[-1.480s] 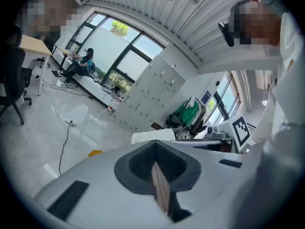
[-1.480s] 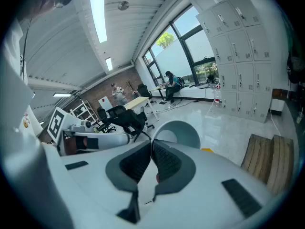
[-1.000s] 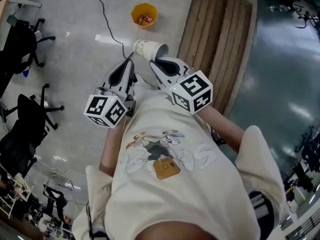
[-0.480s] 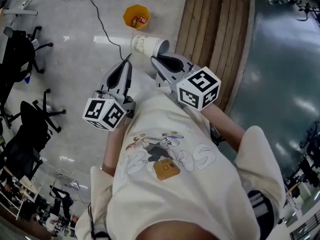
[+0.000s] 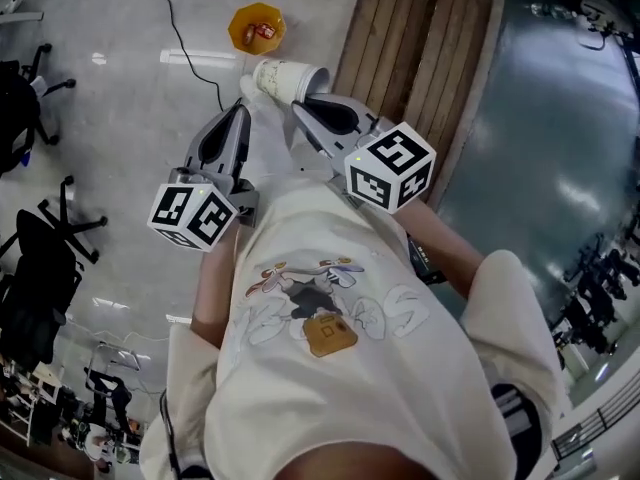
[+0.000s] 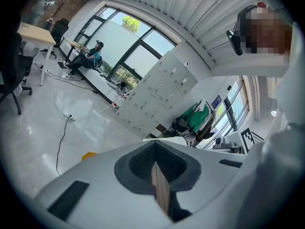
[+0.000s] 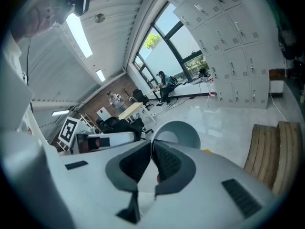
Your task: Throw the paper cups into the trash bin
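A white paper cup [image 5: 285,80] lies on its side in the air, its wall pinched by my right gripper [image 5: 300,103], which is shut on it. In the right gripper view the cup's round rim [image 7: 178,132] stands just past the right gripper [image 7: 151,149]. My left gripper [image 5: 241,113] hangs beside it, to the left, shut and empty. In the left gripper view the left gripper [image 6: 153,152] shows only a thin slit between its pads. An orange trash bin [image 5: 256,28] with some litter inside stands on the floor beyond the cup, and its edge [image 6: 89,155] shows in the left gripper view.
A slatted wooden platform [image 5: 420,48] runs along the right of the grippers and also shows as planks [image 7: 267,147]. A black cable [image 5: 185,38] trails over the grey floor near the bin. Black office chairs [image 5: 40,258] stand at the left. The person's torso fills the lower frame.
Both grippers and the held cup have drifted up and left in the head view, a little nearer the orange bin. The grip on the cup is unchanged.
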{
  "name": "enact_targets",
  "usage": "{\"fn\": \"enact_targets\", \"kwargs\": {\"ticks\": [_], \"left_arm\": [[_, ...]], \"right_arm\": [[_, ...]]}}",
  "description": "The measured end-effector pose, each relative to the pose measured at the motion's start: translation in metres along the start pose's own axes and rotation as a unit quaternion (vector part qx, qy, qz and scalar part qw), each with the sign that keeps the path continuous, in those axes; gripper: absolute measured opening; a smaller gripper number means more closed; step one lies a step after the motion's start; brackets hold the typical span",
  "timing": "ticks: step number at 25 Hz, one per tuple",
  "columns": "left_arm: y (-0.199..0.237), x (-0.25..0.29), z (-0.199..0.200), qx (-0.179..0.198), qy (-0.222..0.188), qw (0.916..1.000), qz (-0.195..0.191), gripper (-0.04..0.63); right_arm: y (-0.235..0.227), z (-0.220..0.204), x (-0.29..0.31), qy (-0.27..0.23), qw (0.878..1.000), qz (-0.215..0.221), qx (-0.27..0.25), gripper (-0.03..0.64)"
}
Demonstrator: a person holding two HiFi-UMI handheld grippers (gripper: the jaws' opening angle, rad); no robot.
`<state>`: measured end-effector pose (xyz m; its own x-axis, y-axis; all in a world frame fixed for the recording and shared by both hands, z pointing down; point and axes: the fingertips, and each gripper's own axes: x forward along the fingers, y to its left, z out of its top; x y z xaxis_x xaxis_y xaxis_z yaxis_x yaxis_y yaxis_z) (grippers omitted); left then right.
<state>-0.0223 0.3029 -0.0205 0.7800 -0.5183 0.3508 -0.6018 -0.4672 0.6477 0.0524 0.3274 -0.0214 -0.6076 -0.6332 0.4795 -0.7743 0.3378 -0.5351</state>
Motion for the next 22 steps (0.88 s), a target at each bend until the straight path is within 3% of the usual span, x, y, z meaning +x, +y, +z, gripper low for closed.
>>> {"fn": "enact_targets", "kwargs": {"ticks": [3,6,9,14,22], "left_arm": [[0.030,0.021,0.042,-0.002,-0.015,0.9999,0.002,0.006],[0.063,0.037,0.065,-0.017,-0.006,0.9998,0.000,0.006],[0.087,0.051,0.071,-0.022,0.022,0.9995,-0.009,0.006],[0.113,0.065,0.083,-0.023,0.027,0.9994,0.002,0.006],[0.174,0.116,0.070,-0.024,0.025,0.9983,0.047,0.006]], "right_arm": [[-0.016,0.020,0.034,0.032,0.999,-0.009,-0.036,0.026],[-0.031,0.039,0.071,0.066,0.997,-0.012,-0.029,0.026],[-0.038,0.059,0.102,0.087,0.996,-0.013,-0.034,0.026],[-0.054,0.077,0.134,0.112,0.993,-0.015,-0.040,0.026],[-0.106,0.053,0.202,0.178,0.978,0.015,-0.109,0.026]]}}
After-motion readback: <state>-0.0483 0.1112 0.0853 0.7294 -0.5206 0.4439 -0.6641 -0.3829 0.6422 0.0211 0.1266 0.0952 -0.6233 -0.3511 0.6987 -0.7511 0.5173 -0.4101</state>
